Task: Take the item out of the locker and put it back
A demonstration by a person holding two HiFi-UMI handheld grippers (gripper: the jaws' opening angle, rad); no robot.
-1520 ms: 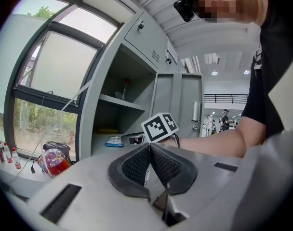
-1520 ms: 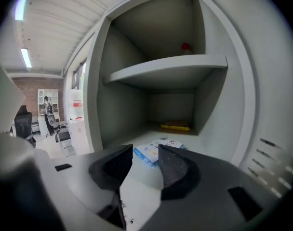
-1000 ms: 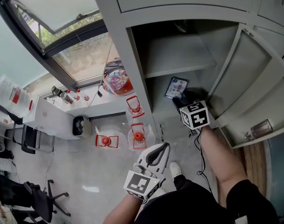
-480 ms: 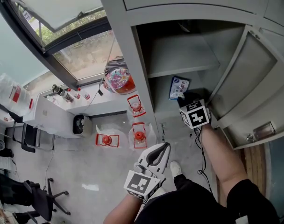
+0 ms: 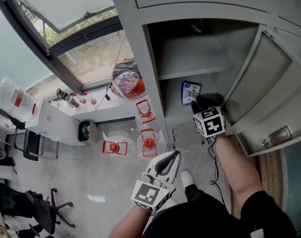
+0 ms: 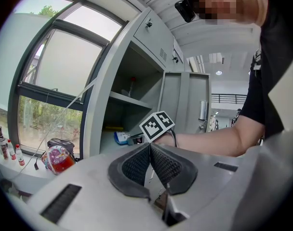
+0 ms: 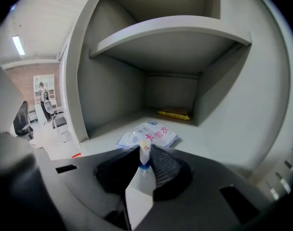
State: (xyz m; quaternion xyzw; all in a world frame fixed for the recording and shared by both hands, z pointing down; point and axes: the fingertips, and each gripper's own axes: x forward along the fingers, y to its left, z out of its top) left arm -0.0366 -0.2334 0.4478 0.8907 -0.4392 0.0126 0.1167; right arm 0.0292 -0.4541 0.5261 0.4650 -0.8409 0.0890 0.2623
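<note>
A white and blue plastic packet [image 5: 190, 91] lies on the lower shelf of the open grey locker [image 5: 190, 58]. My right gripper [image 5: 195, 103] reaches into that compartment. In the right gripper view its jaws [image 7: 142, 154] are closing, with the near edge of the packet [image 7: 149, 134] standing in the narrow gap between the pads, which do not clamp it flat. My left gripper [image 5: 175, 154] hangs low in front of the person's body, away from the locker, shut and empty [image 6: 150, 146]. From there the packet [image 6: 121, 137] shows just beyond the right gripper's marker cube [image 6: 157, 124].
The locker door [image 5: 269, 83] stands open at the right, close to the right arm. A yellow flat item [image 7: 174, 113] lies at the back of the same shelf. A colourful bag [image 5: 126, 86] sits on the window sill; water jugs [image 5: 146, 144] stand on the floor below.
The right gripper has pushed slightly deeper onto the shelf toward the packet. The left gripper has stayed where it was.
</note>
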